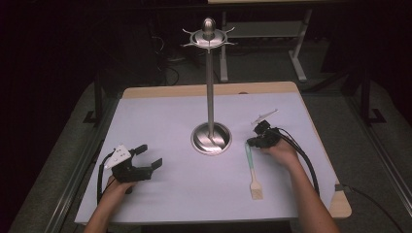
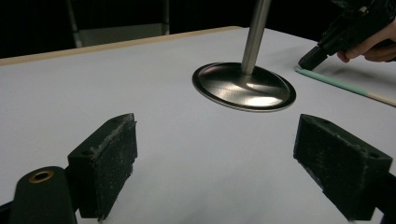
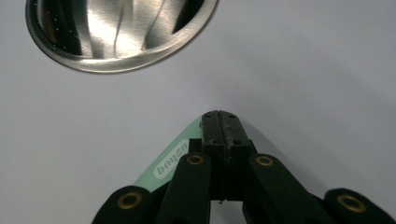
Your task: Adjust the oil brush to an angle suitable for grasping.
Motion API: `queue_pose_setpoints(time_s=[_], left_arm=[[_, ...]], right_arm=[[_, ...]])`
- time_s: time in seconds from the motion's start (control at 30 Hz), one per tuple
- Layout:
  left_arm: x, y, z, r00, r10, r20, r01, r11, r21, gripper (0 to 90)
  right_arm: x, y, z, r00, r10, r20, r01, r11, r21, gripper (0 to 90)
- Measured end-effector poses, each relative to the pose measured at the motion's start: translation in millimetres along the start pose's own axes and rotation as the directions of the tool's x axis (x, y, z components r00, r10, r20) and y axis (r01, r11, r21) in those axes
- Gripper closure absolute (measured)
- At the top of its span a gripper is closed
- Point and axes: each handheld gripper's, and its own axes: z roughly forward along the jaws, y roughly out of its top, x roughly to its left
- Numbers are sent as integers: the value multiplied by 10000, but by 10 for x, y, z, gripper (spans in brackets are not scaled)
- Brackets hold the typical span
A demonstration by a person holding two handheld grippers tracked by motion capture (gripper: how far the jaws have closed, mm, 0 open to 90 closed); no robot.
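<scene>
On the white table [image 1: 160, 116], my right gripper [image 1: 256, 141] is clenched on the green brush [image 1: 252, 170] handle's far end, right of the stand [image 1: 211, 138], while my left gripper [image 1: 147, 157] waits released.

One printed mark: white oval label on the pale green flat brush handle [image 3: 175, 158], at 8 o'clock from the closed right gripper [image 3: 220, 122]; lettering too blurred to read.
</scene>
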Motion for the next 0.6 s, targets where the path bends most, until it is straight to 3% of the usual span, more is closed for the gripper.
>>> queue_pose_setpoints(time_s=[0.37,0.6], left_arm=[[2,0,2,10000,-25,-4,25,10000,2,130],[1,0,2,10000,-19,1,19,10000,0,130]], right_arm=[[88,44,53,9986,-309,-422,305,9995,-83,897],[226,98,110,9963,-687,-517,683,9976,-95,897]])
